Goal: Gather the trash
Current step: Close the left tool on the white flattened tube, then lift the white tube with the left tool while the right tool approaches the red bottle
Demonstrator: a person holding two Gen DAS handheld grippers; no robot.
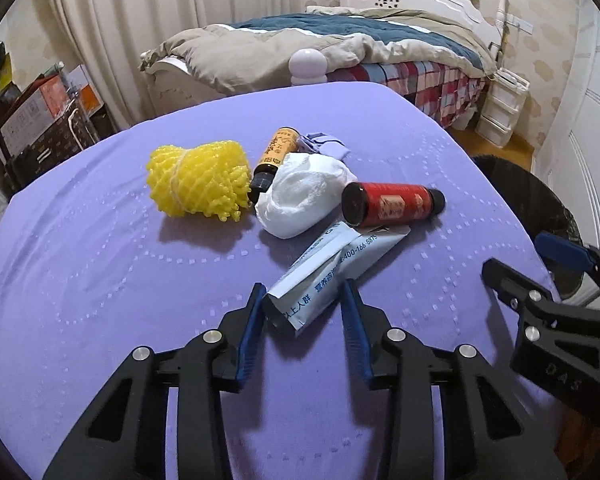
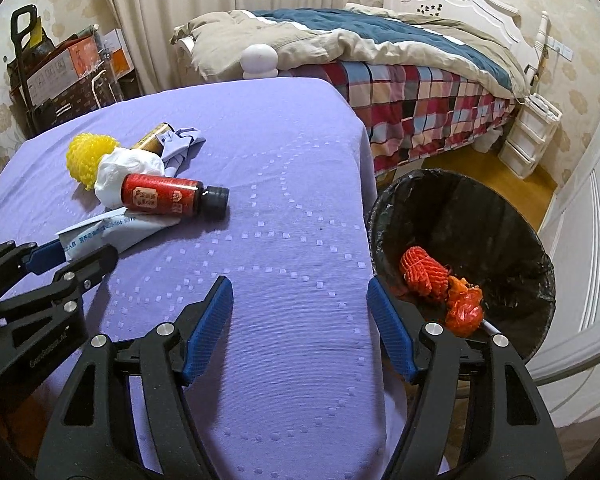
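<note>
On the purple-covered table (image 1: 100,260) lie a yellow foam net (image 1: 198,178), an orange-labelled bottle (image 1: 274,156), a crumpled white tissue (image 1: 304,196), a red bottle (image 1: 392,204) and a pale blue packet (image 1: 332,272). My left gripper (image 1: 302,300) is open, its fingers on either side of the packet's near end, not closed on it. My right gripper (image 2: 300,304) is open and empty over the table's right edge, beside the black-lined trash bin (image 2: 460,216). The bin holds red net and orange wrapper trash (image 2: 440,280).
A crumpled purple cloth piece (image 1: 324,144) lies behind the tissue. A bed with plaid sheet (image 2: 420,96) stands behind the table, white drawers (image 2: 532,136) by the wall, boxes and a trolley (image 2: 60,72) at far left. A white door (image 2: 588,240) is at right.
</note>
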